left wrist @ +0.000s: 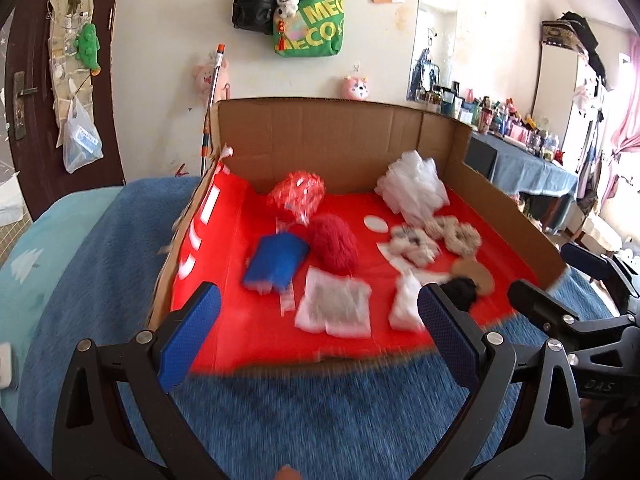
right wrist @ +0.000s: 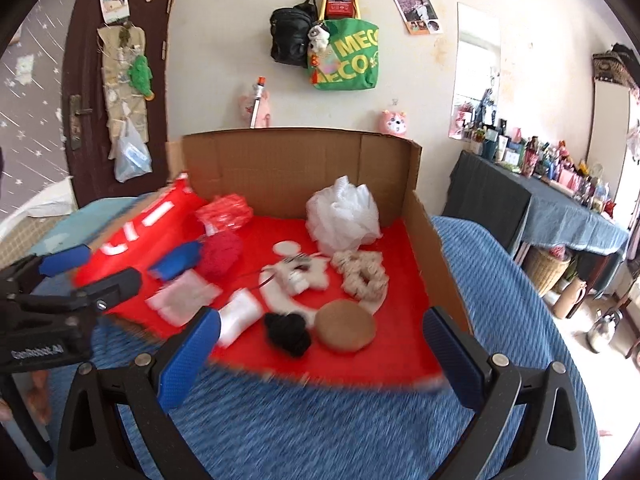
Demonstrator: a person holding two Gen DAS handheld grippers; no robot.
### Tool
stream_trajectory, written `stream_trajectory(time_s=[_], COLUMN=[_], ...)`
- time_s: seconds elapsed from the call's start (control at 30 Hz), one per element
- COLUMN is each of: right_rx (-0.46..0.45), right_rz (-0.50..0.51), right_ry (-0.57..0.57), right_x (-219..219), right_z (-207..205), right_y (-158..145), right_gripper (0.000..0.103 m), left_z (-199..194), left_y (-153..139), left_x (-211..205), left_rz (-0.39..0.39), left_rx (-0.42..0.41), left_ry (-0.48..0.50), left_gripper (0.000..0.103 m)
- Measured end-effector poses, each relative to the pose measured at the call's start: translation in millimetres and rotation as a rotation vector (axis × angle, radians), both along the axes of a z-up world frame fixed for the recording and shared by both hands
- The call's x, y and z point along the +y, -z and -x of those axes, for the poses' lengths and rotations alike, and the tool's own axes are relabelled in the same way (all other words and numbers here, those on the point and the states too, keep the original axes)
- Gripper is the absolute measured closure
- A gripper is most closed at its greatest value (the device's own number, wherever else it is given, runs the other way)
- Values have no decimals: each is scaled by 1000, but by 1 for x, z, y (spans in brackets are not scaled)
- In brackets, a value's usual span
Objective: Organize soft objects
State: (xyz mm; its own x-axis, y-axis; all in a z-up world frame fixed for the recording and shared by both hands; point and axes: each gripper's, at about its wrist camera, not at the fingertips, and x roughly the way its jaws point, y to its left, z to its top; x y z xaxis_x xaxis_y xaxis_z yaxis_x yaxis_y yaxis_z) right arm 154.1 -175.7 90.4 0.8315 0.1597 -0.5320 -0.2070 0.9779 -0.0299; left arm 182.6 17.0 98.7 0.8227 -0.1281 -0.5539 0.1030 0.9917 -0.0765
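Looking along my left gripper (left wrist: 320,320), I see both blue pads spread wide with nothing between them, so it is released and holds nothing. My right gripper (right wrist: 320,344) is in the same condition: its fingers are far apart and empty. Both hover over the blue blanket (left wrist: 320,412), just before the open front of the cardboard box (left wrist: 320,128).

The soft objects lie inside this box, on its red lining (left wrist: 248,312). At the back wall there is a red mesh bundle (left wrist: 296,192) on the left side and a white mesh puff (left wrist: 412,188) on the right side. In front of the red bundle sits a red fluffy ball (left wrist: 334,242), and just beside it, to the left, a blue sponge (left wrist: 276,260). Nearer to me lies a flat packet in clear wrap (left wrist: 334,308), and to its right a white wrapped piece (right wrist: 240,316). A black yarn ball (right wrist: 288,330) touches a round brown pad (right wrist: 346,328) near the front edge. Behind them I see a beige knitted scrunchie (right wrist: 360,270), a white furry item (right wrist: 296,274) and a small white oval pad (right wrist: 286,248).

The lower part of both views is blurred, so fine details there I cannot tell.
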Motion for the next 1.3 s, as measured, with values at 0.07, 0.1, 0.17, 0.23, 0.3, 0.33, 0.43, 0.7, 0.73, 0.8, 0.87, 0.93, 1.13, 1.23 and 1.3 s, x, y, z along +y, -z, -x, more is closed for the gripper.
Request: stream_trajectory(time_s=[0.07, 0.1, 0.17, 0.23, 0.3, 0.33, 0.43, 0.7, 0.73, 0.8, 0.87, 0.93, 1.13, 1.23, 1.3], right_rx=[18, 29, 70, 120, 171, 194, 272, 356, 358, 361, 363, 365, 366, 367, 367], right_rz=[3, 4, 3, -1, -1, 4, 24, 24, 23, 23, 22, 21, 20, 31, 30], right_ry=[2, 2, 4, 12, 33, 43, 73, 107, 109, 110, 110, 110, 126, 127, 129], right_x=[0, 0, -1, -3, -7, -8, -13, -19, -19, -20, -22, -20, -21, -19, -19], right_z=[13, 17, 23, 26, 26, 25, 19, 12, 12, 11, 12, 10, 6, 5, 5], right_y=[0, 1, 7, 16, 26, 33, 53, 74, 74, 75, 75, 75, 75, 76, 76], right_gripper=[0, 0, 0, 0, 0, 0, 0, 0, 0, 0, 0, 0, 0, 0, 0], left_z=[14, 23, 35, 43, 48, 49, 49, 36, 34, 34, 33, 33, 29, 27, 26], left_y=[-2, -1, 4, 13, 24, 30, 46, 68, 69, 71, 72, 72, 73, 74, 74], left_x=[-1, -3, -5, -5, -5, -5, -5, -6, -7, -10, -12, -12, -10, -11, -11], left_rz=[-5, -9, -5, 1, 6, 9, 2, -23, -39, -62, -80, -83, -73, -80, -83], left_rx=[17, 36, 80, 125, 176, 194, 242, 309, 312, 314, 318, 320, 324, 326, 327], left_ry=[0, 1, 6, 15, 14, 12, 4, -30, -34, -34, -38, -41, -45, -43, -43], left_gripper=[3, 3, 3, 3, 3, 3, 3, 1, 1, 0, 0, 0, 0, 0, 0])
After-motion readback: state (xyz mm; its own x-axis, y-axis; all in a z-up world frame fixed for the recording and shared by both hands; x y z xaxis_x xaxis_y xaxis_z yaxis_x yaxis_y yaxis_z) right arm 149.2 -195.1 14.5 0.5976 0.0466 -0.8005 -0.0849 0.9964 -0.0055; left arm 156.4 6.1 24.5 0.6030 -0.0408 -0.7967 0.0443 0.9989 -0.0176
